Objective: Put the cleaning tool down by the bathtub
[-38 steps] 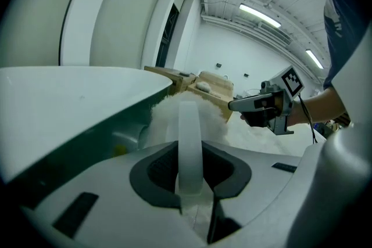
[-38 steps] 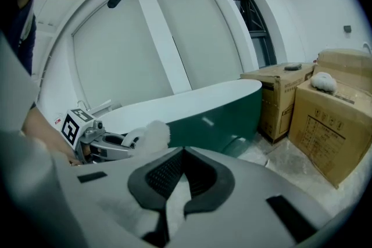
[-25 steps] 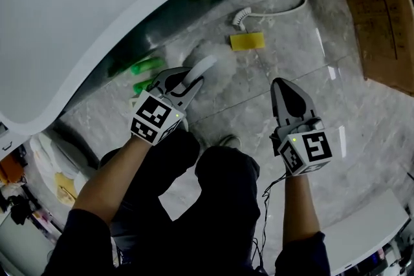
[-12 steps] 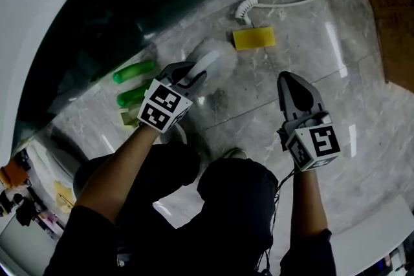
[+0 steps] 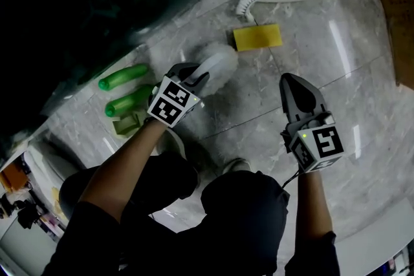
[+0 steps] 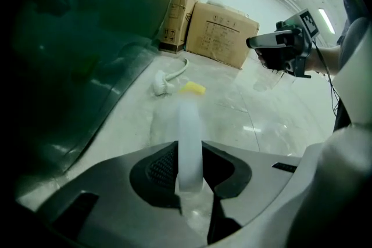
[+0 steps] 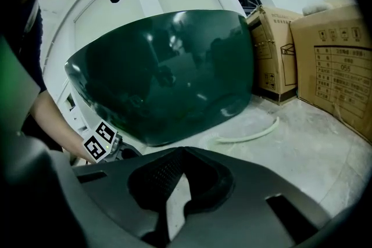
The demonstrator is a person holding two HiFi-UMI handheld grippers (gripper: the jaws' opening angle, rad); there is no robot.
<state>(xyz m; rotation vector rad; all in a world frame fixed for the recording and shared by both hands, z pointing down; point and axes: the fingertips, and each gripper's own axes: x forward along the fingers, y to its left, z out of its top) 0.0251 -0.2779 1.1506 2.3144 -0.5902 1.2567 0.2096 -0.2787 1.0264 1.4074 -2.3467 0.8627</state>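
Head view, left to right. Dark green bathtub (image 5: pixel 58 16) across the upper left, with two green bottles (image 5: pixel 121 77) lying on the marble floor (image 5: pixel 272 113) just beside its wall. Next, left gripper (image 5: pixel 193 76) angled down toward the floor, jaws clamped on the white handle of the cleaning tool (image 5: pixel 218 63). Fluffy head out in front, near the tub and just short of a yellow sponge (image 5: pixel 257 37). Gripped at the handle's near end, probably to bring the head to the floor first; impossible to tell whether already touching. Same pinch plain in the left gripper view, with the handle between both pads. Beyond the sponge, a white brush (image 5: pixel 284 0) with a curved handle. Farther right, right gripper (image 5: pixel 294 82) low over bare floor, jaws together on nothing, well apart from the tool, apparently to stay clear.
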